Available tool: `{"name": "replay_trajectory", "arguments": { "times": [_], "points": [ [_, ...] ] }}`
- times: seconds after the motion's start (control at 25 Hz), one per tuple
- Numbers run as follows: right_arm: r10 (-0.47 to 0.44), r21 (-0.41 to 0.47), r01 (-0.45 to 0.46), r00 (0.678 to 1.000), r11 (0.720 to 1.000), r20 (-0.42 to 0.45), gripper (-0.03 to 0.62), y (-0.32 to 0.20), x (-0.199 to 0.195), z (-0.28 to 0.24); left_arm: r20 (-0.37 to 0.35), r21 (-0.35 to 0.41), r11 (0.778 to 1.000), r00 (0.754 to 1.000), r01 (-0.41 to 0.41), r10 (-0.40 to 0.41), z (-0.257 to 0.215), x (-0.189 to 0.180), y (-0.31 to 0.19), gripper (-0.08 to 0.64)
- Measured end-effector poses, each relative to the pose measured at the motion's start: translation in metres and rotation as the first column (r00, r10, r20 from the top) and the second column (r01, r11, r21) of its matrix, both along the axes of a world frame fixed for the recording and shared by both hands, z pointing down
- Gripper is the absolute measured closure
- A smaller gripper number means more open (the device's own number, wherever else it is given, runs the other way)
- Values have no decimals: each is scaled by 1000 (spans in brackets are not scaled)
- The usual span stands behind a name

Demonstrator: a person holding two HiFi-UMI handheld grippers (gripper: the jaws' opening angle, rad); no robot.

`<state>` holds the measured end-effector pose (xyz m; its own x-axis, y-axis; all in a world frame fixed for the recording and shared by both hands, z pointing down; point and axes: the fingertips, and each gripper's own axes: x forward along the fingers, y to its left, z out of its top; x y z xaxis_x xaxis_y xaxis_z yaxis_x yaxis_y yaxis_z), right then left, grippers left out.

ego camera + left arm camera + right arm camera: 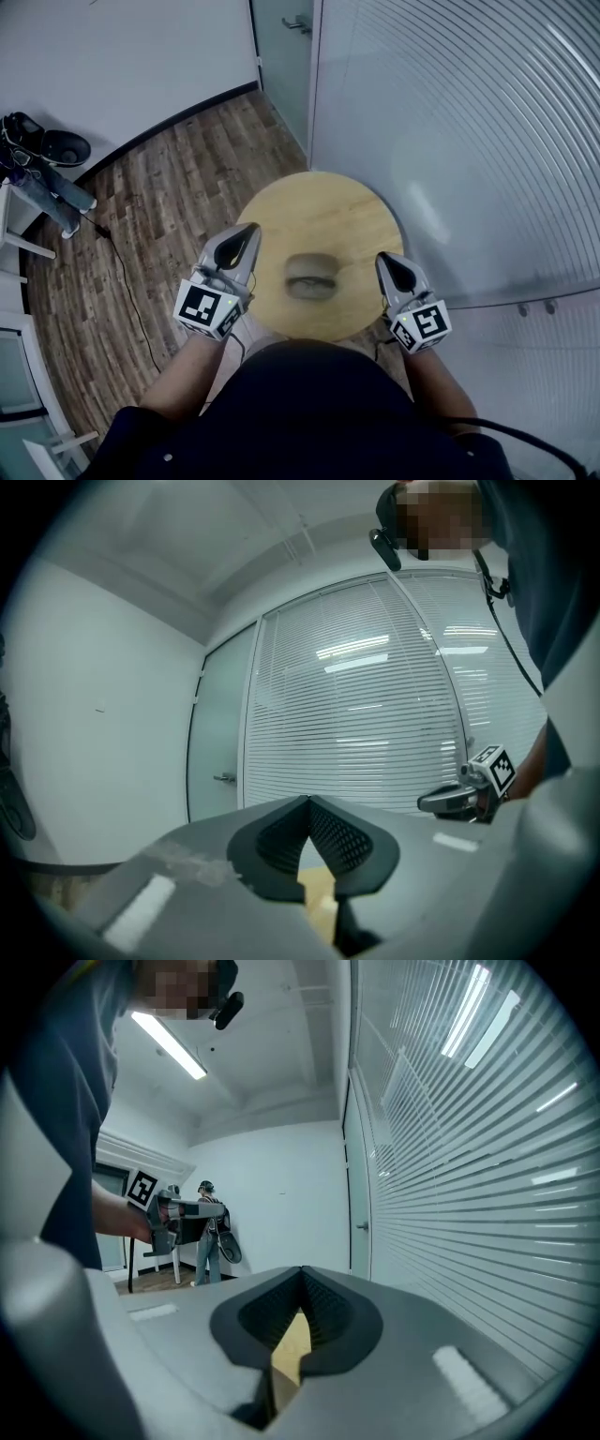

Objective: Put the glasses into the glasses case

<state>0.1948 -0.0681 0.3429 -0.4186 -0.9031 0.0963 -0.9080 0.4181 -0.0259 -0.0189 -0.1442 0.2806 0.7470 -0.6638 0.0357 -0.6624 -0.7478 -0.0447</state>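
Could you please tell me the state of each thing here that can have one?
left gripper: shut, empty
right gripper: shut, empty
glasses case: closed as far as blur allows, lying on the table
door: shut
blinds: lowered

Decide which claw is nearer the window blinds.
Right. The right claw hangs at the edge of the round table that lies next to the blinds; the left claw is at the opposite edge.
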Motion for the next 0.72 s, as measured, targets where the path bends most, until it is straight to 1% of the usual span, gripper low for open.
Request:
{"name": "replay_trajectory", "arguments": {
  "times": [0.16, 0.36, 0.48, 0.64, 0.72],
  "points": [
    [26, 30, -26, 1000, 999, 2, 584, -2, 6, -13, -11, -20, 998, 998, 57, -58, 1, -21, -8, 560],
    [78, 61, -78, 997, 995, 1, 584, -10, 21, -25, 21, 45, 996, 997, 73, -74, -14, -37, -14, 560],
    [87, 76, -87, 996, 993, -3, 584, -11, 24, -32, 38, 64, 995, 997, 70, -73, -23, -47, -16, 560],
    [96, 82, -96, 995, 992, 3, 584, -11, 26, -31, 29, 88, 993, 996, 79, -82, -32, -45, -13, 560],
    [102, 81, -102, 995, 991, 4, 584, -9, 28, -30, 31, 92, 993, 997, 68, -71, -34, -42, -7, 560]
  ]
}}
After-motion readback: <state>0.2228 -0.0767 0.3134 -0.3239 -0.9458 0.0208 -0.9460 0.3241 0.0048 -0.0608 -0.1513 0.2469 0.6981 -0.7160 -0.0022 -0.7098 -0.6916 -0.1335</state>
